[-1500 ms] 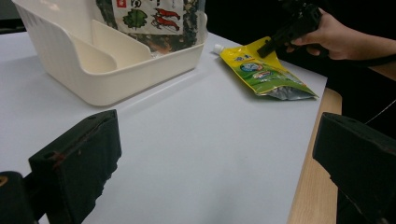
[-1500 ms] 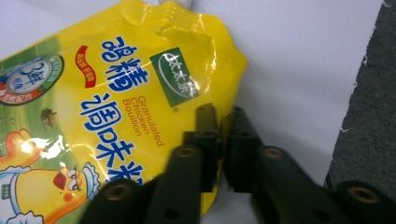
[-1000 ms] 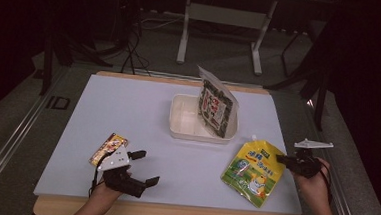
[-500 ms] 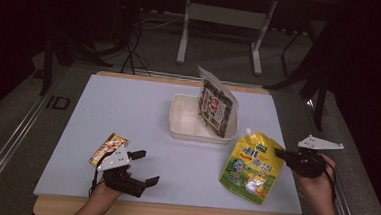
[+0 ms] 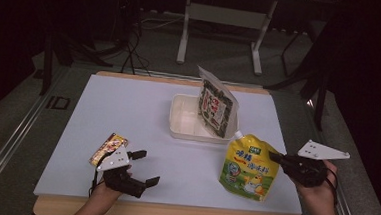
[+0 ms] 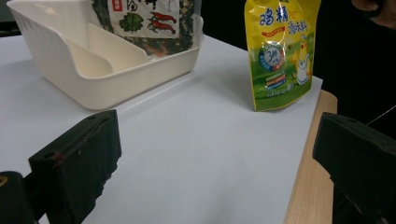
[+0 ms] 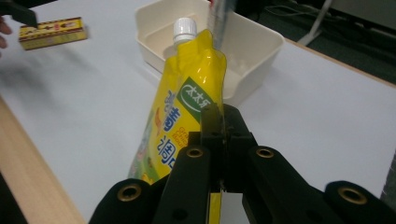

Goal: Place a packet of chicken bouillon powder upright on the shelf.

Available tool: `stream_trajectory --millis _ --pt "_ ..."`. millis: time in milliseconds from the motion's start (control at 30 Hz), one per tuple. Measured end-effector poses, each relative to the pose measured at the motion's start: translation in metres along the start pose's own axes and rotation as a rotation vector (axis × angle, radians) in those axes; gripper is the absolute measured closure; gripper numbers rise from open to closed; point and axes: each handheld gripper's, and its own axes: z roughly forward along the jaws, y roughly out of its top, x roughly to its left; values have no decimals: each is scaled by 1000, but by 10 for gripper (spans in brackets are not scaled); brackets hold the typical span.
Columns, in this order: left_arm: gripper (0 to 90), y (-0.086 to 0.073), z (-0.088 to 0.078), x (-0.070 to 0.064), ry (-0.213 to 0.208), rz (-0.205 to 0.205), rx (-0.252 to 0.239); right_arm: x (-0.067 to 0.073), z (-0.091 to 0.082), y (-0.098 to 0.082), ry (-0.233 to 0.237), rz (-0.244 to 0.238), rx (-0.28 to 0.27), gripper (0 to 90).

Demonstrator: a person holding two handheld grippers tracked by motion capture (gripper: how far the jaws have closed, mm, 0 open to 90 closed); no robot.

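Yellow pouch point(image 5: 249, 167) now raised upright off the table in right fingers point(image 5: 274, 156); left fingers point(image 5: 145, 167) wide, unmoved.

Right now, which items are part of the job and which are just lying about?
In the job:
- yellow spout pouch, pinched at its edge by the right gripper, bottom near the table
- white bin, likely its destination

Lying about:
- dark snack bag leaning in the bin
- small gold packet by the open left gripper

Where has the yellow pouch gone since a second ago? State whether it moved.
Yes. The yellow pouch, pinched by the right gripper, rose off the table, upright, its cap nearer the white bin.
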Motion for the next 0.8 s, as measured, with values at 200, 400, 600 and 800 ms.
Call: stream_trajectory --millis 200,400,600,800 --pt "13 0 2 -1 -8 8 9 11 -5 4 36 -36 -17 900" --pt "13 -1 2 -1 -10 9 12 17 -6 13 83 -65 -35 900" --pt "13 -1 3 -2 -15 29 12 26 -2 26 121 -123 -36 900" --pt "30 2 4 -3 -16 72 -2 32 -1 40 142 -155 -60 900"
